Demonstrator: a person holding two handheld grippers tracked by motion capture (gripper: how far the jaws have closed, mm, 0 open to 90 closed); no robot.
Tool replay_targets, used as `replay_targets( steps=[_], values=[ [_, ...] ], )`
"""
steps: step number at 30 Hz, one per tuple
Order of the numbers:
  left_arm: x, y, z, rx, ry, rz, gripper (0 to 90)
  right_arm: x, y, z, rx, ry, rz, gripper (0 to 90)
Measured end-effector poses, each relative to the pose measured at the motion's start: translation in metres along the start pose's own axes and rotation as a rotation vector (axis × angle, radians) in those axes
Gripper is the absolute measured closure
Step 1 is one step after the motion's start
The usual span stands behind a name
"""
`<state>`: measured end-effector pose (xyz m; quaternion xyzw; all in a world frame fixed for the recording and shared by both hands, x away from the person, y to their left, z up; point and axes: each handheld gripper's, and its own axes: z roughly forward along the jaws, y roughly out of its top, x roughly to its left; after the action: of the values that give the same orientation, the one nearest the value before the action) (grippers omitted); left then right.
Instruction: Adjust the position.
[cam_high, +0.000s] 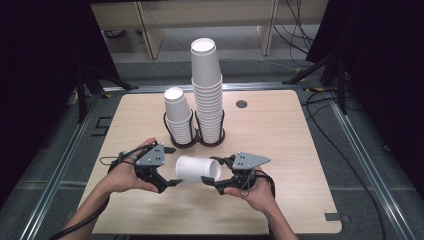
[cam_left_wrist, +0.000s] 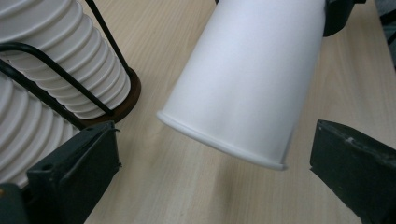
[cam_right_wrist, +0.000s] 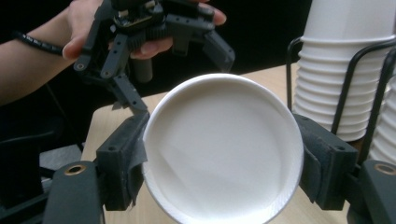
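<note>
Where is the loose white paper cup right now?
In the high view the paper cup lies sideways near the table's front edge, gripped by the right gripper, with the open left gripper beside its base.

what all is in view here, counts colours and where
loose cup: one, white, on its side above the table front, mouth end clamped in the right hand-held gripper
tall stack: one stack of cups, white, right ring of the holder
short stack: one stack of cups, white, left ring of the holder
holder: one, black wire on a dark base, table middle
table: one, light wood
hole: one, dark, round, in the table right of the stacks
left hand-held gripper: one, black, jaws open by the cup's base, not touching it
right hand-held gripper: one, black, shut on the cup
hands: two, one on each gripper
</note>
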<state>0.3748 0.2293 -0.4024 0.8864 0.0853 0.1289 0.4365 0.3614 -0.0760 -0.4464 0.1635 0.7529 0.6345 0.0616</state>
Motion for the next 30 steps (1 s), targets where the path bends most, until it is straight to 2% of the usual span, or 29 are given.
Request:
replay_targets(
  steps=[3,5,6,10,11,13,14,15,16,17,18,21,22,23,24,25,27,28,29,30],
  values=[
    [0.001,-0.003,-0.001,-0.066,-0.050,-0.039,0.6,-0.001,0.000,0.000,-0.042,0.016,0.002,27.4],
    [0.002,-0.005,-0.002,-0.081,-0.059,-0.043,0.6,-0.003,0.001,-0.001,-0.053,0.023,-0.007,27.4],
    [0.002,-0.006,-0.002,-0.092,-0.060,-0.051,0.6,-0.001,0.002,-0.002,-0.046,0.034,0.026,27.4],
    [0.005,-0.008,-0.001,-0.083,-0.049,-0.050,0.2,-0.001,0.004,0.000,-0.052,0.025,-0.003,27.4],
    [0.005,-0.009,-0.001,-0.080,-0.054,-0.048,0.2,-0.001,0.004,0.001,-0.056,0.034,0.003,27.4],
    [0.004,-0.010,0.002,-0.102,-0.075,-0.070,0.1,-0.001,0.005,0.000,-0.037,0.045,0.006,27.4],
    [0.004,-0.011,0.003,-0.102,-0.076,-0.068,0.1,0.001,0.006,0.000,-0.034,0.051,0.028,27.4],
    [0.004,-0.012,0.004,-0.102,-0.070,-0.066,0.1,0.000,0.006,0.000,-0.045,0.032,0.005,27.4],
    [0.004,-0.012,0.003,-0.103,-0.079,-0.064,0.1,-0.002,0.006,0.002,-0.063,0.040,-0.018,27.4],
    [0.005,-0.013,0.004,-0.114,-0.084,-0.070,0.1,-0.002,0.007,0.003,-0.068,0.049,-0.019,27.5],
    [0.005,-0.013,0.005,-0.125,-0.086,-0.073,0.1,0.001,0.007,0.002,-0.048,0.052,0.018,27.4],
    [0.005,-0.012,0.004,-0.128,-0.091,-0.073,0.1,0.000,0.008,0.001,-0.050,0.044,-0.004,27.4],
    [0.005,-0.012,0.005,-0.133,-0.097,-0.078,0.1,0.000,0.008,0.003,-0.071,0.057,-0.009,27.5],
    [0.005,-0.012,0.007,-0.138,-0.100,-0.075,0.1,0.001,0.009,0.001,-0.041,0.049,0.004,27.4],
    [0.005,-0.012,0.007,-0.143,-0.101,-0.086,0.1,-0.001,0.009,0.002,-0.051,0.045,-0.021,27.4],
    [0.004,-0.012,0.007,-0.142,-0.100,-0.088,0.1,-0.001,0.010,0.002,-0.048,0.049,-0.026,27.4],
    [0.005,-0.013,0.008,-0.135,-0.097,-0.082,0.1,-0.001,0.010,0.002,-0.052,0.050,-0.026,27.5],
    [0.006,-0.013,0.008,-0.135,-0.099,-0.075,0.1,0.001,0.010,0.002,-0.047,0.048,-0.005,27.5],
    [0.007,-0.013,0.008,-0.134,-0.110,-0.077,0.1,-0.001,0.010,0.003,-0.053,0.057,-0.025,27.5],
    [0.007,-0.013,0.008,-0.133,-0.107,-0.076,0.1,-0.001,0.009,0.004,-0.069,0.062,-0.023,27.5]
  ],
)
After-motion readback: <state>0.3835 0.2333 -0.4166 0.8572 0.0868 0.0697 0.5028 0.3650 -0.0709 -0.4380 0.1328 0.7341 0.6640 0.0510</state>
